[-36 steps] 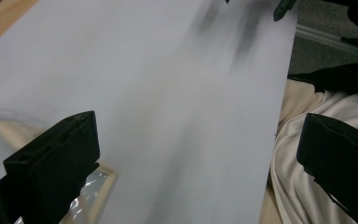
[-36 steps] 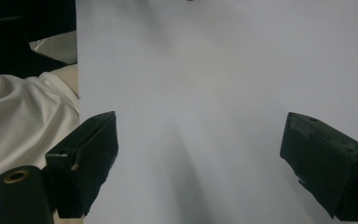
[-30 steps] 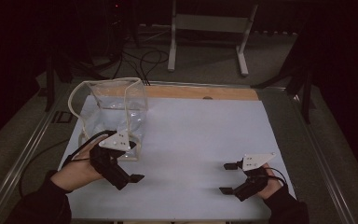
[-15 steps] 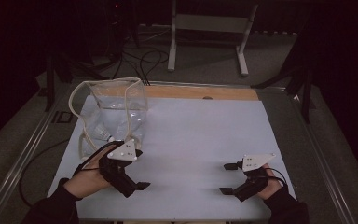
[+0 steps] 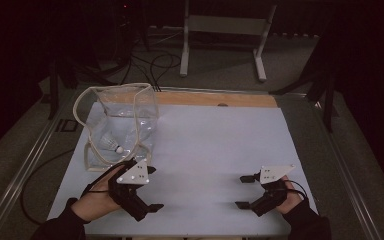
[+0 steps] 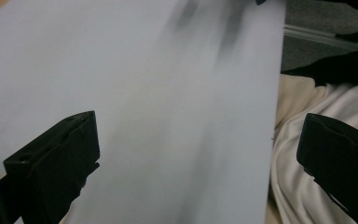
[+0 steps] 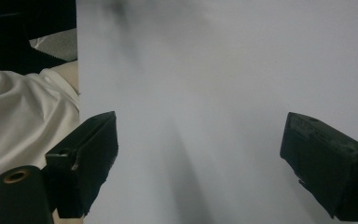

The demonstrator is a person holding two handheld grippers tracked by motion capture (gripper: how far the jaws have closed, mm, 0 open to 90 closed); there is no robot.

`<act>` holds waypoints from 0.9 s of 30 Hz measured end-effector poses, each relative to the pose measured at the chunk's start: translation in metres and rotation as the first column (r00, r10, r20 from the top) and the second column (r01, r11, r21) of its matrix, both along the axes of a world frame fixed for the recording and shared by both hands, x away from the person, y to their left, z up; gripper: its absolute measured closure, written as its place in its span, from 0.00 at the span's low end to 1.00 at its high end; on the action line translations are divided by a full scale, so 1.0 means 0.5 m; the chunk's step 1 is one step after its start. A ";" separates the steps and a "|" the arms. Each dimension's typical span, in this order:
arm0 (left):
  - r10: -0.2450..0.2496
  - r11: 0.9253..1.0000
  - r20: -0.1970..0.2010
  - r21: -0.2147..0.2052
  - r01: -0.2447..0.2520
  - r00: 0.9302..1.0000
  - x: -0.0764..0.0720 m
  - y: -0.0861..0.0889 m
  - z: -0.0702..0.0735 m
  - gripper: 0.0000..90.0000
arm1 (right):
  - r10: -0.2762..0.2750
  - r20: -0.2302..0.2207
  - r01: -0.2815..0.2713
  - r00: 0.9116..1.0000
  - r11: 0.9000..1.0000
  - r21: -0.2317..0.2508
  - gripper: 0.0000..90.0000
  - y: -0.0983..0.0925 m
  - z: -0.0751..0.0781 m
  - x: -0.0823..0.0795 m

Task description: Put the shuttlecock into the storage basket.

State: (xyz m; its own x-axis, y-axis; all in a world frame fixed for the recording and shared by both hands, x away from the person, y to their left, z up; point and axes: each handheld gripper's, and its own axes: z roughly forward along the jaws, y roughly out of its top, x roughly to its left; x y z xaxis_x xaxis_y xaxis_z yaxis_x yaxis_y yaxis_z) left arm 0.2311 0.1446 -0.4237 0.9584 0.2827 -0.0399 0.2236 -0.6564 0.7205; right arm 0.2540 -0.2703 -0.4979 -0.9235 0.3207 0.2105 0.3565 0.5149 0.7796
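A clear plastic bag (image 5: 125, 117) with a white rim stands open at the back left of the white table top (image 5: 215, 145). Inside it a white shuttlecock (image 5: 111, 145) lies on the bottom. My left gripper (image 5: 152, 188) is held just in front of the bag, apart from it, with its jaws wide open and nothing between them. In the left gripper view the left gripper (image 6: 198, 135) looks along bare white table. My right gripper (image 5: 243, 191) rests near the front right, open and empty. The right gripper (image 7: 200, 130) faces the same bare surface in its own view.
A wooden strip (image 5: 215, 98) runs along the table's far edge. Beyond it on the floor are a metal stand (image 5: 222, 25) and cables (image 5: 152, 62). Cream cloth (image 6: 317, 140) lies past the table's front edge, and this cloth (image 7: 23, 116) also appears beside the right gripper.
My left gripper has drawn back from the bag toward the front edge. The bag has settled, with the shuttlecock now plain inside it. The right gripper has stayed still.
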 end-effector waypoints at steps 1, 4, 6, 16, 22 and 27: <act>0.000 1.000 0.000 0.000 0.000 1.000 0.000 0.000 0.000 0.00 | 0.000 0.000 0.000 1.000 1.000 0.000 0.12 0.000 0.000 0.000; -0.005 1.000 -0.006 -0.001 0.005 1.000 -0.003 0.001 -0.012 0.00 | -0.001 0.002 0.001 1.000 1.000 0.001 0.12 -0.001 0.001 0.000; -0.004 1.000 -0.003 -0.002 0.004 1.000 -0.004 0.002 -0.015 0.00 | -0.001 0.002 0.001 1.000 1.000 -0.001 0.12 -0.001 0.001 0.000; 0.011 1.000 -0.059 -0.011 -0.012 0.998 -0.005 0.005 -0.075 0.00 | -0.002 0.003 0.002 1.000 1.000 -0.002 0.12 -0.001 -0.002 -0.003; 0.023 1.000 -0.082 -0.017 -0.025 0.996 -0.003 0.012 -0.109 0.00 | -0.004 0.002 0.004 1.000 1.000 -0.008 0.12 -0.001 -0.005 -0.004; 0.040 0.999 -0.098 -0.022 -0.043 0.994 0.002 0.020 -0.135 0.00 | -0.003 0.004 0.003 1.000 1.000 -0.011 0.12 -0.002 -0.008 -0.005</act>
State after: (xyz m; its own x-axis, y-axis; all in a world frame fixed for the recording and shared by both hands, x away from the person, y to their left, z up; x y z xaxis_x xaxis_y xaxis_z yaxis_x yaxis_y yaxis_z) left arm 0.2319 0.1546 -0.4912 0.9371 0.3199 -0.1398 0.3201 -0.6279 0.7094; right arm 0.2514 -0.2711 -0.5019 -0.9233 0.3257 0.2033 0.3549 0.5221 0.7755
